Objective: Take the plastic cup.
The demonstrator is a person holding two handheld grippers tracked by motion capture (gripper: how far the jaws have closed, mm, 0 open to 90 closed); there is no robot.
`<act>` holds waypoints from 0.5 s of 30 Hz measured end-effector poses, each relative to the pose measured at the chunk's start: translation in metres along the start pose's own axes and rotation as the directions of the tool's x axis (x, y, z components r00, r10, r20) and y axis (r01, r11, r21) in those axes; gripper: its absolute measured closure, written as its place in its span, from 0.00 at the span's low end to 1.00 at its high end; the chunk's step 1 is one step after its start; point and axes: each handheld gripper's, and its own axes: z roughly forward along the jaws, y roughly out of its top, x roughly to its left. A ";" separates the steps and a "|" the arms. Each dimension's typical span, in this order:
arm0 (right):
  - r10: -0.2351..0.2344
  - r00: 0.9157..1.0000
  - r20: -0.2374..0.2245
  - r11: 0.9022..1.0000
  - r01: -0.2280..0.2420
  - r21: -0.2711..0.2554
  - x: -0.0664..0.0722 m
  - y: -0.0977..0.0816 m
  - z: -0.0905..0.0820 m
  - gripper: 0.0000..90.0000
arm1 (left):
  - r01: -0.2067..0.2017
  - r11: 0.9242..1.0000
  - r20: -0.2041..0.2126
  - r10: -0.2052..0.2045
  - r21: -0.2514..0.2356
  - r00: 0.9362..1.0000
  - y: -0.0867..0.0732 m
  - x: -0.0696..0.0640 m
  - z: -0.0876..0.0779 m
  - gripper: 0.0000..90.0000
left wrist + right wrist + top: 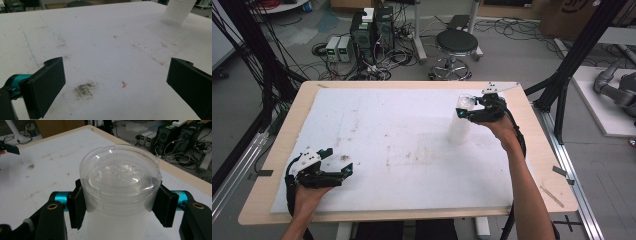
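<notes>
Standing in the upper right of the high view, the stack of clear plastic cups rises from the white foam-covered worktop. The topmost cup is round, thin-walled and glossy, its rim cracked at the back (nothing inside that I can make out). The right gripper has its black fingers clenched on that cup's sides. The left gripper, at lower left, holds its fingers spread wide and released over a dark smudge.
</notes>
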 end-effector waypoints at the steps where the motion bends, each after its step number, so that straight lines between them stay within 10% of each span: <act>1: -0.001 1.000 0.000 1.000 0.001 -0.013 0.001 0.005 -0.004 0.41 | 0.000 1.000 -0.001 0.000 0.003 1.000 0.000 0.000 0.000 0.02; 15: -0.026 0.999 0.033 0.998 0.028 -0.063 0.009 0.067 -0.040 0.43 | 0.004 1.000 0.005 -0.004 0.003 1.000 0.000 0.001 0.000 0.02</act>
